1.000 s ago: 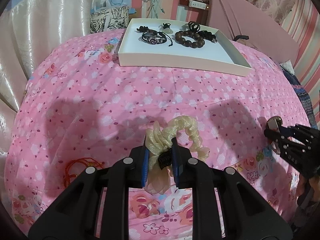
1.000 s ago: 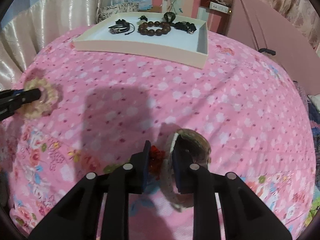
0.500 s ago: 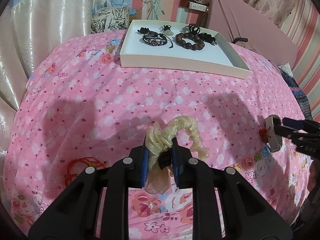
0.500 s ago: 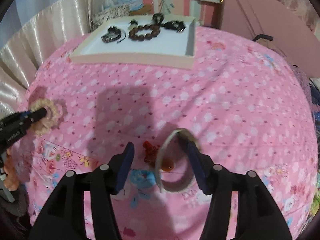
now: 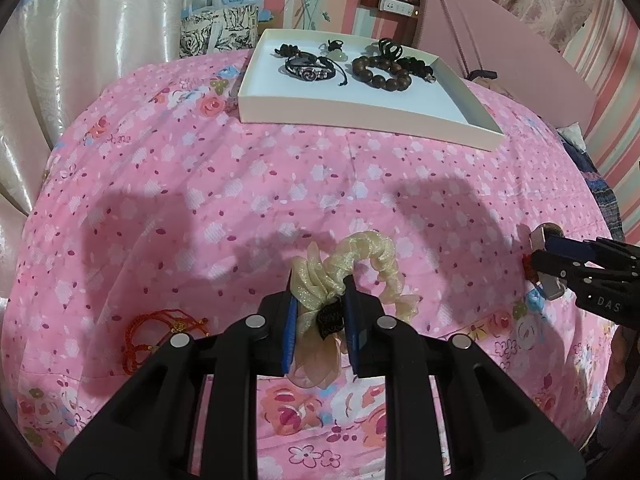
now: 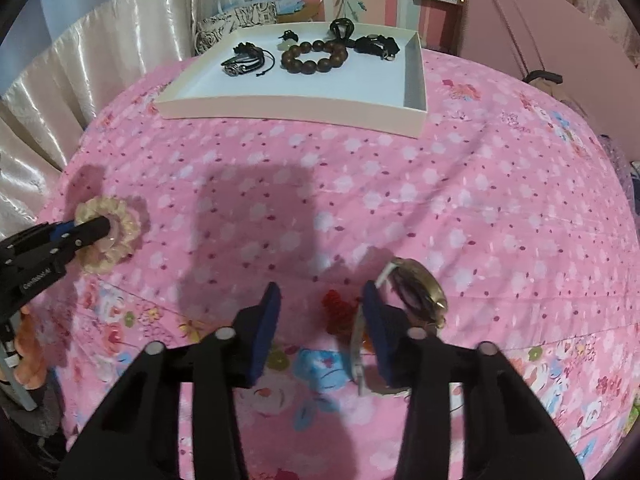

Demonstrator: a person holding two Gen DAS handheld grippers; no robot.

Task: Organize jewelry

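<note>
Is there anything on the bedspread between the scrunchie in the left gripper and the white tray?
Nothing visible. The left gripper is shut on the scrunchie, and only bare pink bedspread lies between it and the tray. The tray's near half is free.

The pink floral bed [image 5: 224, 200] carries a white tray [image 5: 360, 114], red cord bracelet [image 5: 160, 332] and watch [image 6: 416, 300].

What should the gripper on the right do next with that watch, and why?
Probably shift slightly so the watch sits squarely between the pads, then finish closing. The right gripper is closing, but its band hangs around one finger only and nothing is pinched yet, while the left gripper already clamps the scrunchie.
</note>
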